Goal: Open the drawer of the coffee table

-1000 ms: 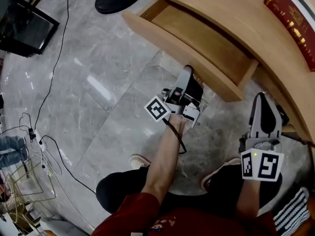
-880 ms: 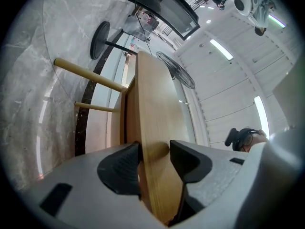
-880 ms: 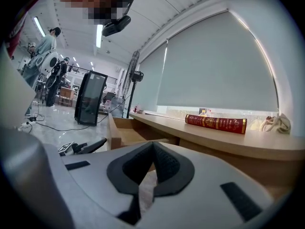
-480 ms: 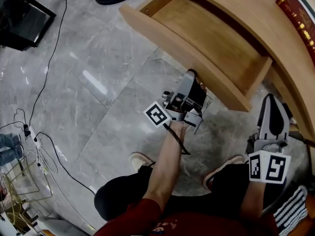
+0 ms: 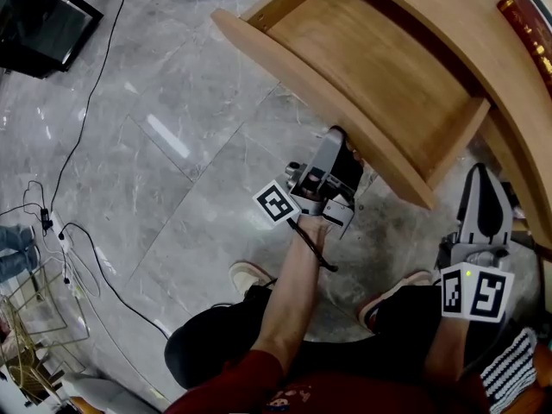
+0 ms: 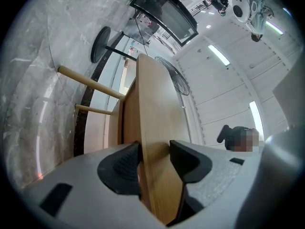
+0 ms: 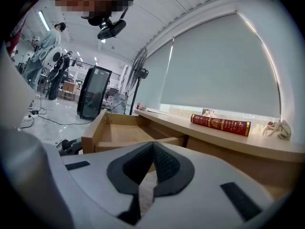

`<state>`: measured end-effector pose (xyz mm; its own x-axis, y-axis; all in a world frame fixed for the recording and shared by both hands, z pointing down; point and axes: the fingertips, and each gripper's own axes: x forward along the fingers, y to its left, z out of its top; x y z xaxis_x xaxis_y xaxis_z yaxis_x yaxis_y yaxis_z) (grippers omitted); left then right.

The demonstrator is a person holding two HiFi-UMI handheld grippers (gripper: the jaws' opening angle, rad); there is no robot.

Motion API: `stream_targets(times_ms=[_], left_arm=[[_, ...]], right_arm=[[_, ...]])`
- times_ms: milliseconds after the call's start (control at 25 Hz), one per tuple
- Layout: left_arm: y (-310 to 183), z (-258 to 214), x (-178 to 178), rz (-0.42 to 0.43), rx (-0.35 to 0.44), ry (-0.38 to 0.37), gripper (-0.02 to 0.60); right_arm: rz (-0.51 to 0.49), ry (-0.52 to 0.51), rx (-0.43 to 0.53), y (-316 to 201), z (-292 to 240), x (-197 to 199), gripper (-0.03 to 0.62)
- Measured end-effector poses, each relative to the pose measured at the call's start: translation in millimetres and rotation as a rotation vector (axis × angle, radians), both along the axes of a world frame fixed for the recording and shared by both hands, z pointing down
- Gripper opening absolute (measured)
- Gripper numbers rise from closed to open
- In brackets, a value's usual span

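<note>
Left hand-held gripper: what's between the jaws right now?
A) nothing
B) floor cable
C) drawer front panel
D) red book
C: the left gripper view shows the wooden drawer front between the jaws of the left hand-held gripper, while the red book lies on the coffee table.

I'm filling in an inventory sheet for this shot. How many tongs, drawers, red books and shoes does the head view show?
Tongs: 2, left tongs and right tongs
Drawer: 1
Red book: 1
Shoes: 2, left shoe and right shoe
Total: 6
</note>
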<state>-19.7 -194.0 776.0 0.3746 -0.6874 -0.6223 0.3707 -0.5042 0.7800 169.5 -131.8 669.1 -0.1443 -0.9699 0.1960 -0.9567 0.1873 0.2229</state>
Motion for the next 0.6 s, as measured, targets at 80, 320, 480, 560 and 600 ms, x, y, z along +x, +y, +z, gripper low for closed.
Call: stream_targets(times_ms=[80,320,480,560,600], left_arm=[[0.4,1.4,-0.7,0.002,-0.002,0.01,0.207],[0.2,11.7,0.3,0.018,0.002,0.039,0.207],[0.2,19.6,0.8,0.028,0.001,0.074,0.207],[1.1,22.4,0.6,0.021,-0.004,0.094,0.207],[0.9,23.3,0.9,0.02,-0.001,0.1,0.207]], right_arm=[[0.0,0.004,-0.003,1.0,0.2,-1.4,-0.003],[-0.005,0.021,-0.014,1.0,4.0,-2.1,-0.003],[-0.011,0.023,-0.014,1.4,5.0,-4.5,-0.003],[-0.012,0.026,-0.014,1.8,5.5,-4.8,-0.003],[-0.01,0.028,-0.015,1.6,5.9,-4.2,-0.003]])
